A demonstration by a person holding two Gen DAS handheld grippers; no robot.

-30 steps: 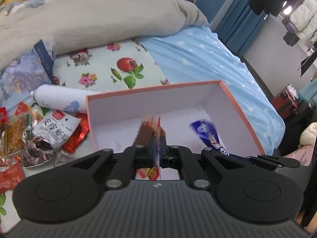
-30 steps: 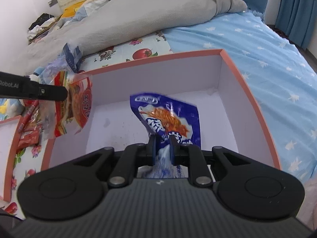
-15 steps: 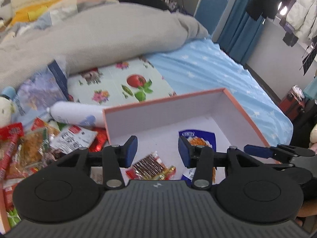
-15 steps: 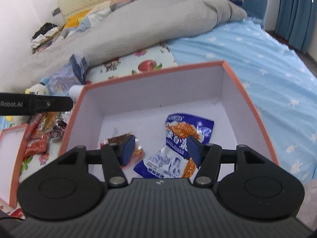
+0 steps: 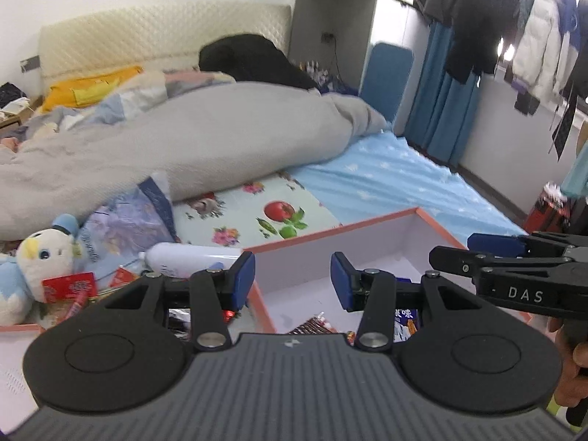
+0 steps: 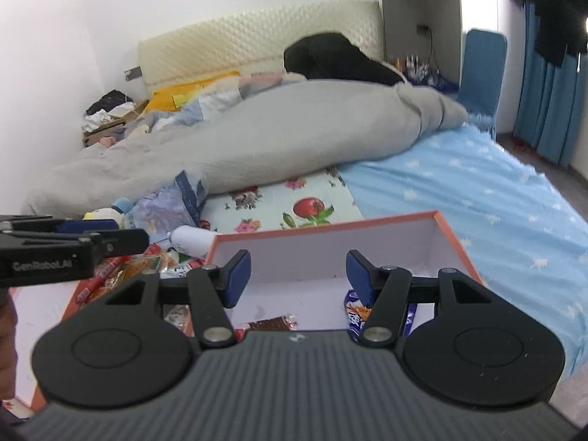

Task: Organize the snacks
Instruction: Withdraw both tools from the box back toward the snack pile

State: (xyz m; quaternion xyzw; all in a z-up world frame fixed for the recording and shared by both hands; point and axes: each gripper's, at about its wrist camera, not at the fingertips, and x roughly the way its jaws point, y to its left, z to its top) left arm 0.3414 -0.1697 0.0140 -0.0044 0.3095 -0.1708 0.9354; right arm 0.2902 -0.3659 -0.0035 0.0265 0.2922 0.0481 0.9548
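An orange-rimmed white box (image 5: pixel 330 229) lies on the bed. Inside it are a brown-and-red snack packet (image 5: pixel 312 325) and a blue snack packet (image 5: pixel 404 321), both partly hidden by the gripper body. My left gripper (image 5: pixel 292 268) hovers open and empty above the box's left wall. In the right wrist view, my right gripper (image 6: pixel 298 268) is open and empty over the same box (image 6: pixel 330 226), with the brown packet (image 6: pixel 272 323) and blue packet (image 6: pixel 354 310) below it. Loose snack packets (image 5: pixel 70 286) are heaped left of the box.
A white bottle (image 5: pixel 191 255) lies against the box's far-left corner. A plush toy (image 5: pixel 33 257) and a bluish plastic bag (image 5: pixel 125 220) sit beyond the heap. A second white box part (image 6: pixel 40 305) lies at the left. The grey duvet (image 5: pixel 183 147) bounds the far side.
Both grippers let go of their packets, which now lie in the box. Both then rose and drew back, and their views tilted up toward the headboard.
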